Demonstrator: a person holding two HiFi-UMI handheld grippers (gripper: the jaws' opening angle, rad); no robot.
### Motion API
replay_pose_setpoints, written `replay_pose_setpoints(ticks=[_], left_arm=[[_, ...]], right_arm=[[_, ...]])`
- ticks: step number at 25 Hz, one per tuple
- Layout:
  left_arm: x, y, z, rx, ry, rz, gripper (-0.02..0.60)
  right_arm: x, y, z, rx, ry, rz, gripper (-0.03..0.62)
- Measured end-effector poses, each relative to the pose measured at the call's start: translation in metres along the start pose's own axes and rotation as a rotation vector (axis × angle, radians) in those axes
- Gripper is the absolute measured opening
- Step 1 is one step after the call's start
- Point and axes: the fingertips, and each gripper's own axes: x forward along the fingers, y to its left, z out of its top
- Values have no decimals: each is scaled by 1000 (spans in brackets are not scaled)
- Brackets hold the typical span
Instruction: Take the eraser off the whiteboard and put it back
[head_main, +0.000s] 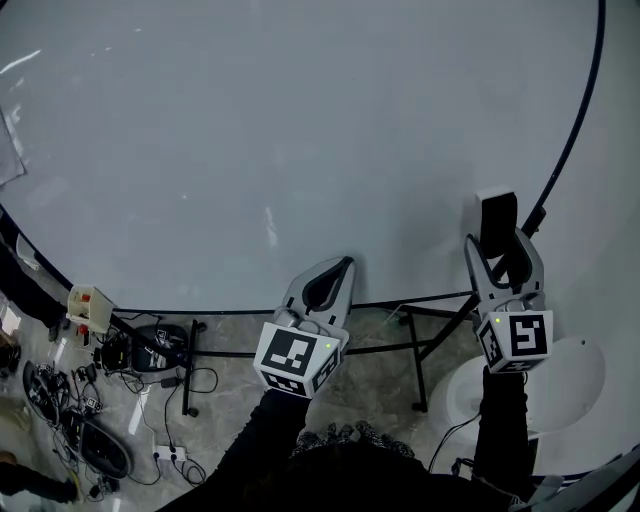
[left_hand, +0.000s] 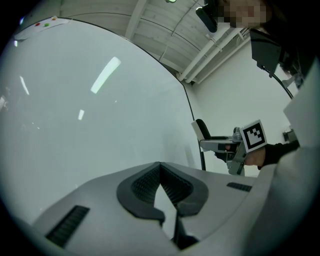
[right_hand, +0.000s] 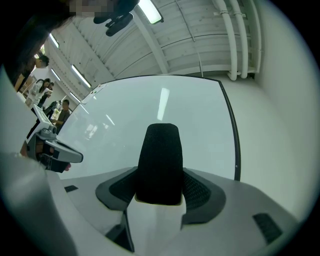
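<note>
The right gripper (head_main: 497, 245) jaws clamp the eraser (head_main: 497, 215) at the frame's right, near the whiteboard (head_main: 300, 130) edge. Set down crooked there, it could miss and drop. The left gripper (head_main: 345, 265) jaws are pinched together, empty.

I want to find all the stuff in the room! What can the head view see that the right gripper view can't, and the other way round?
Only the head view: the floor with cables and the board's stand.
Only the right gripper view: the ceiling with a lamp, and people far off at the left.
Both: the whiteboard, the eraser gripped in the right tongs, and the left tongs, shut and empty.
</note>
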Motion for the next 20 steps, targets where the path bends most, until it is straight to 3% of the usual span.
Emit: replay_pose_setpoints(ticks=[20], left_arm=[[-81, 91, -9, -20, 34, -9, 6]], right_arm=[[29, 125, 30, 66, -18, -11, 275]])
